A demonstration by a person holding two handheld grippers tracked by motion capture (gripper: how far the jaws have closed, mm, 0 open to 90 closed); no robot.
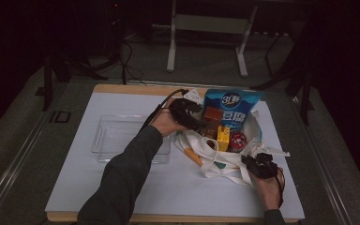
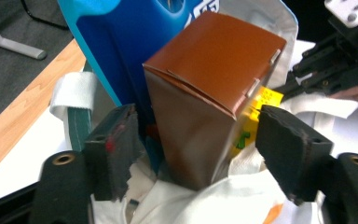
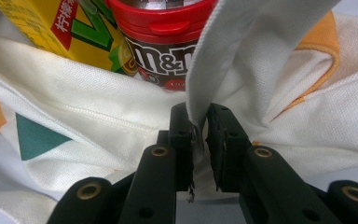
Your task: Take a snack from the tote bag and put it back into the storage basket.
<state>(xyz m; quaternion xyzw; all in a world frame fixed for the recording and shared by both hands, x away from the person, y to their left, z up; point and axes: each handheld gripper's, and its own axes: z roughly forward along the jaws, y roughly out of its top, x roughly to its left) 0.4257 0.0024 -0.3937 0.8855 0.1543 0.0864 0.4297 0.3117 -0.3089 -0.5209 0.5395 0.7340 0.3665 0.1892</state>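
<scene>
Two grippers work at a white bag (image 1: pixel 215 161) on a white mat (image 1: pixel 122 187) that covers a wooden table (image 1: pixel 122 87). Around the table the room is dark, with a grey floor and a pale metal stand (image 1: pixel 206 28) behind. A see-through tray (image 1: pixel 108 136) sits near the mat's middle, left of the bag. The bag lies toward the right edge of the mat.

One arm in a dark sleeve (image 1: pixel 122 183) reaches across from the bottom to the bag's top left. Its left gripper (image 2: pixel 196 144) stands released: a brown box (image 2: pixel 209 88) rises between the wide jaws, with a gap on each side. The box stands in the bag, beside a blue pouch (image 1: pixel 232 105) with white writing on it.

At the bag's lower right corner the other hand (image 1: pixel 268 187) holds the right gripper (image 3: pixel 200 126), clenched on the bag's cloth edge. Close by in the bag are a yellow carton (image 3: pixel 70 32) with red and green letters and a red-lidded tub (image 3: pixel 168 46) that says "m&m".
</scene>
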